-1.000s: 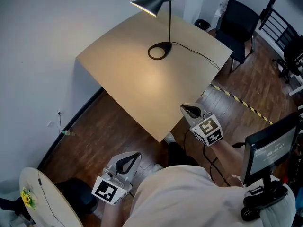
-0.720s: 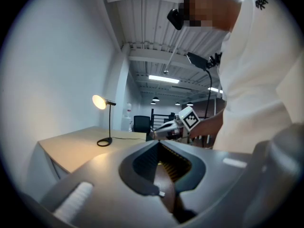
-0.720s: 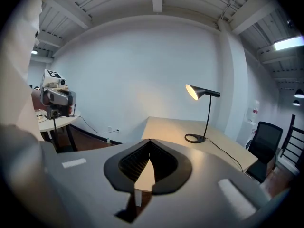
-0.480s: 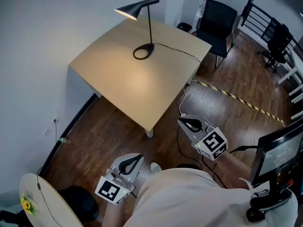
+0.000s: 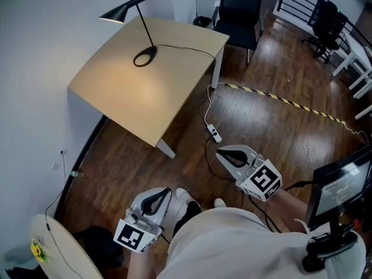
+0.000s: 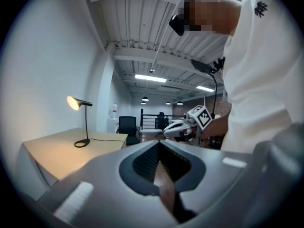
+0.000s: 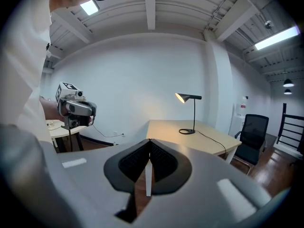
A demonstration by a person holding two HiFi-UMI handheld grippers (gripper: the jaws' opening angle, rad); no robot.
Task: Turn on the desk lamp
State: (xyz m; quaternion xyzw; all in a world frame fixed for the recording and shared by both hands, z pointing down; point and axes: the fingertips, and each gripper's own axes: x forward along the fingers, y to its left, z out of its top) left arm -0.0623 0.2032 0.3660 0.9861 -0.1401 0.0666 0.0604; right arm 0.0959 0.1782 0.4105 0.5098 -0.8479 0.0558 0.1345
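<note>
Back on the far corner of the desk (image 5: 133,97), the desk lamp (image 5: 116,14) glows, well apart now that the person has backed off; left gripper (image 5: 161,193) and right gripper (image 5: 225,154) both closed, empty, so task looks done.

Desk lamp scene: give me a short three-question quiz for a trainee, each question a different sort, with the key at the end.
1. True or false: the desk lamp is already lit.
2. Multiple choice: what does the right claw hold? A, the lamp cord. B, nothing; it is shut and empty. C, a chair leg.
3. Short answer: what does the power strip lie on?

Key: 1 true. 2 B. 3 the wooden floor, beside the desk's leg.
</note>
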